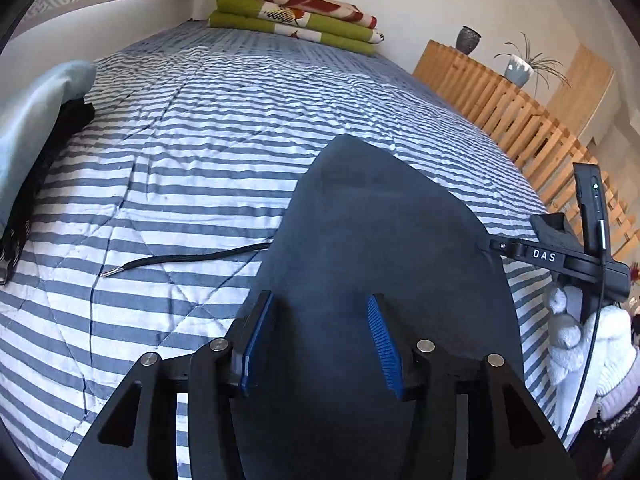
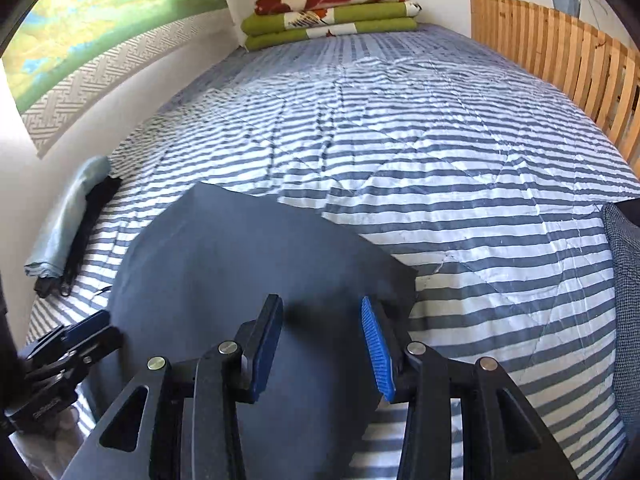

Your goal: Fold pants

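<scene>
Left gripper (image 1: 320, 344): jaws seen parted over the dark cloth; blue pads stand clear on either side, nothing pinched between them.
Right gripper (image 2: 322, 348): jaws likewise parted, a modest gap, pads not pressed on anything; cloth lies beneath, not clamped.
Risk, fold springing: with neither tool holding, the folded layer is judged free to slide or lift if a finger drags on withdrawal.
Risk, snag: ribbed blue pad (image 2: 376, 352) sits close to the cloth's right edge; that edge could be caught and flipped.
Risk, drawstring: drawstring (image 1: 180, 260) trails loose onto the cover at the left; it is likely to be left sticking out of the bundle unless tucked.
Pants (image 1: 380, 220): dark navy, matte, smooth, folded flat into a broad panel with a rounded far end; no wrinkles made out.
Pants, place: laid on the near part of the bed, directly under both tools, far edge well short of the bed's middle.
Bed cover (image 2: 440, 160): blue-and-white striped quilt, lightly creased.
Left margin: pale blue cloth (image 2: 68, 216) with a black item beside it, by the wall, apart from the pants.
Far end: folded green blankets (image 1: 296, 16) stacked against the wall.
Right side: wooden slatted rail (image 2: 560, 64).
</scene>
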A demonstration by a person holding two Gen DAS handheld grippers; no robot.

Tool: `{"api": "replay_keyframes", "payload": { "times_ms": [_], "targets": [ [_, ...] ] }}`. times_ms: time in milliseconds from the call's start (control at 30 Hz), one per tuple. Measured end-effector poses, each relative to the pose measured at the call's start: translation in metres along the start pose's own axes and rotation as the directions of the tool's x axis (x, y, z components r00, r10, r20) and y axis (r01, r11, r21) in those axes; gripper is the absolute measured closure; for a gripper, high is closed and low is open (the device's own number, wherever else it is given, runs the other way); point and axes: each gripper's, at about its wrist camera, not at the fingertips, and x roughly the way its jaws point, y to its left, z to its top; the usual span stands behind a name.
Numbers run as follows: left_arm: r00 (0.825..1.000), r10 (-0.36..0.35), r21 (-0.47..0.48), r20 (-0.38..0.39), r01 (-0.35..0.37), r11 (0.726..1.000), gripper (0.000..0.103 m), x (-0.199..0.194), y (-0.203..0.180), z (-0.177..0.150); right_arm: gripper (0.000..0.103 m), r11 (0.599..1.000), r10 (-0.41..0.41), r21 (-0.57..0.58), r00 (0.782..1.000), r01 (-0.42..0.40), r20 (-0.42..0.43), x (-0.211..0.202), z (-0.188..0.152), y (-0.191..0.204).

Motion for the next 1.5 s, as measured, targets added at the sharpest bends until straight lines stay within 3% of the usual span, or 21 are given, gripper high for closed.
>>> {"api": "replay_keyframes", "payload": {
  "times_ms": [100,233,300,367,467,600,700,833,900,1067,1133,1200,1267,1400,1467,1500],
  "targets": [
    [1.000,0.003,-0.001,-0.006,-0.003,1.000,0.044,-0.002,0.008,-0.003,0.066,0.995,-0.060,0.076,0.998,0.062,-0.028,0.016,0.005,-0.031],
    [1.000,0.006,0.001,0.007,-0.006,1.000,0.043,-0.015,0.019,-0.001,0.060,0.977,-0.003,0.212,1.000,0.008,-0.026,-0.004,-0.007,-0.062],
    [0.999,-0.035,-0.041,0.025,0.036,0.999,0.038,-0.024,0.030,0.006,0.059,0.974,0.057,0.222,0.998,-0.051,-0.024,-0.020,-0.019,-0.064],
    [0.996,-0.093,-0.089,0.016,0.094,0.992,0.027,-0.025,0.039,0.018,0.047,0.962,0.144,0.238,0.989,-0.134,-0.025,-0.037,-0.040,-0.063],
    [0.985,-0.160,-0.102,-0.068,0.153,0.983,0.018,-0.009,0.043,0.039,0.039,0.952,0.211,0.234,0.977,-0.198,-0.034,-0.051,-0.068,-0.051],
    [0.961,-0.117,-0.029,-0.252,0.113,0.993,0.018,0.029,0.035,0.056,0.038,0.936,0.242,0.275,0.969,-0.221,-0.044,-0.050,-0.090,-0.041],
    [0.933,-0.154,-0.030,-0.324,0.152,0.988,0.018,0.044,0.031,0.064,0.038,0.931,0.230,0.302,0.972,-0.203,-0.055,-0.044,-0.095,-0.042],
    [0.911,-0.187,-0.058,-0.367,0.178,0.982,0.018,0.060,0.027,0.072,0.038,0.903,0.244,0.379,0.967,-0.201,-0.069,-0.028,-0.090,-0.057],
    [0.892,-0.223,-0.091,-0.394,0.204,0.975,0.018,0.070,0.027,0.074,0.038,0.891,0.264,0.399,0.962,-0.215,-0.070,-0.022,-0.085,-0.061],
    [0.868,-0.266,-0.107,-0.420,0.244,0.964,0.017,0.087,0.019,0.067,0.036,0.893,0.290,0.384,0.952,-0.233,-0.096,-0.012,-0.070,-0.057],
    [0.866,-0.270,-0.085,-0.420,0.259,0.962,0.018,0.090,0.011,0.064,0.036,0.891,0.310,0.380,0.945,-0.250,-0.104,-0.006,-0.065,-0.052],
    [0.880,-0.231,-0.024,-0.416,0.243,0.970,0.023,0.090,0.001,0.061,0.037,0.895,0.314,0.365,0.944,-0.257,-0.105,-0.001,-0.059,-0.046],
    [0.884,-0.211,0.014,-0.417,0.238,0.971,0.030,0.089,-0.004,0.058,0.047,0.892,0.340,0.355,0.933,-0.280,-0.119,0.005,-0.056,-0.039],
    [0.887,-0.221,-0.004,-0.406,0.240,0.971,0.040,0.084,-0.003,0.054,0.063,0.909,0.316,0.326,0.940,-0.261,-0.131,0.010,-0.054,-0.026],
    [0.894,-0.216,0.013,-0.393,0.240,0.971,0.044,0.079,-0.006,0.054,0.084,0.907,0.327,0.325,0.935,-0.270,-0.137,0.012,-0.056,-0.022],
    [0.899,-0.213,0.022,-0.384,0.240,0.971,0.044,0.077,-0.009,0.055,0.087,0.902,0.339,0.328,0.931,-0.280,-0.138,0.012,-0.057,-0.021]
  ]
}}
